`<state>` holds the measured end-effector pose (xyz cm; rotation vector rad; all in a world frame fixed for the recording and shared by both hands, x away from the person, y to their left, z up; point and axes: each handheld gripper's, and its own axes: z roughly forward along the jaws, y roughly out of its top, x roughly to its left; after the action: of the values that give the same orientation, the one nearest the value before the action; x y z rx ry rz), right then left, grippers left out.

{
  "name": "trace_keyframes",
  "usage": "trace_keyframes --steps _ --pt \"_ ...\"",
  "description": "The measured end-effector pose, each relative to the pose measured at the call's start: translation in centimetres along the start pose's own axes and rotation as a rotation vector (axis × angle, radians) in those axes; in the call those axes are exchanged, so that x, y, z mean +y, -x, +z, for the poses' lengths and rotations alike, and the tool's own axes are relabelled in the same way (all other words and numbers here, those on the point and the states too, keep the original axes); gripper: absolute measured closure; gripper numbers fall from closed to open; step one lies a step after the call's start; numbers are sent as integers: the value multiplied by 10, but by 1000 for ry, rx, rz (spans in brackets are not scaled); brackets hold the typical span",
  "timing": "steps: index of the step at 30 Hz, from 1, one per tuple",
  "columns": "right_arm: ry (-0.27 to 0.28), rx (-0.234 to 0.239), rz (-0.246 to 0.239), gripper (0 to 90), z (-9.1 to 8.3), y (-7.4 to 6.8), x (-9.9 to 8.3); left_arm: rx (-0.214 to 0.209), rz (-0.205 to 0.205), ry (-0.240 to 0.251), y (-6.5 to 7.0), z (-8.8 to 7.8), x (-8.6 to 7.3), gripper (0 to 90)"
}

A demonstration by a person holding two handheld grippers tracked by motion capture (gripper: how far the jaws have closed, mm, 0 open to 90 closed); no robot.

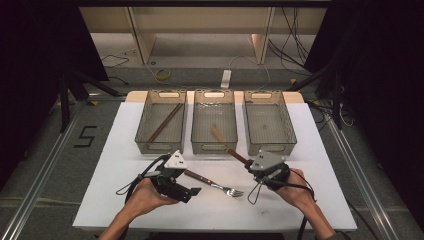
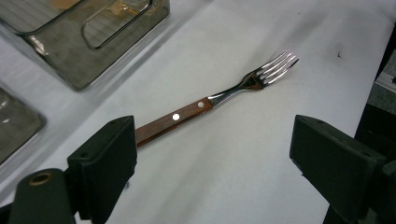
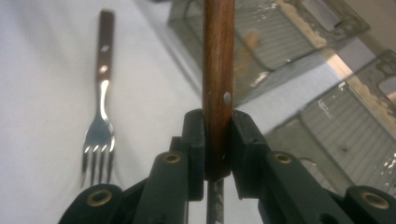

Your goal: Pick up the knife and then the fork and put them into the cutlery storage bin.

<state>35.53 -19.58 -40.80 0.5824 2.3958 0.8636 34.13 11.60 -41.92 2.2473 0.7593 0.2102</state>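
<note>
A fork [image 1: 212, 184] with a wooden handle and steel tines lies flat on the white table top [image 1: 280, 200] between my two hands. My left gripper [image 1: 192, 182] is low beside the fork's handle end, its jaws spread wide. In the left gripper view the left gripper [image 2: 212, 126] is open, and the fork [image 2: 224, 95] lies ahead with its handle end behind the left jaw, untouched. My right gripper [image 1: 248, 163] is shut on a wooden-handled utensil [image 3: 218, 56]. The handle sticks out forward toward the trays, and a strip of metal shows below the jaws.
Three clear grey trays stand in a row at the back: the left tray [image 1: 145, 120] holds two long brown sticks [image 1: 165, 121], the middle tray [image 1: 214, 147] a short wooden piece [image 1: 218, 134], the right tray [image 1: 287, 125] nothing I can make out. Cables trail from both grippers.
</note>
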Motion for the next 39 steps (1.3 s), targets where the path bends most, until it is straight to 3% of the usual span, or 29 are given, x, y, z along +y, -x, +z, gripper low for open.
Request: trace_keyframes --steps 2,5,10,12,18,27,32,39 --pt "9 -1 67 778 0 12 2 10 -4 9 -1 -2 -3 143" --pt "22 8 156 777 0 32 5 34 -7 66 -2 -7 -7 143" --pt "45 10 259 777 0 61 10 42 -39 152 -4 -16 -10 143" --pt "54 11 291 777 1 72 12 38 -49 160 -4 -17 -12 143" --pt "57 8 396 777 5 104 22 31 -47 121 -3 -14 -18 142" --pt "55 -29 469 777 19 138 39 62 -48 182 -4 -21 -19 142" --pt "35 -46 488 776 28 150 43 62 -54 189 -6 -24 -21 142" --pt "21 -62 550 776 39 168 42 63 -53 183 -7 -23 -22 141"
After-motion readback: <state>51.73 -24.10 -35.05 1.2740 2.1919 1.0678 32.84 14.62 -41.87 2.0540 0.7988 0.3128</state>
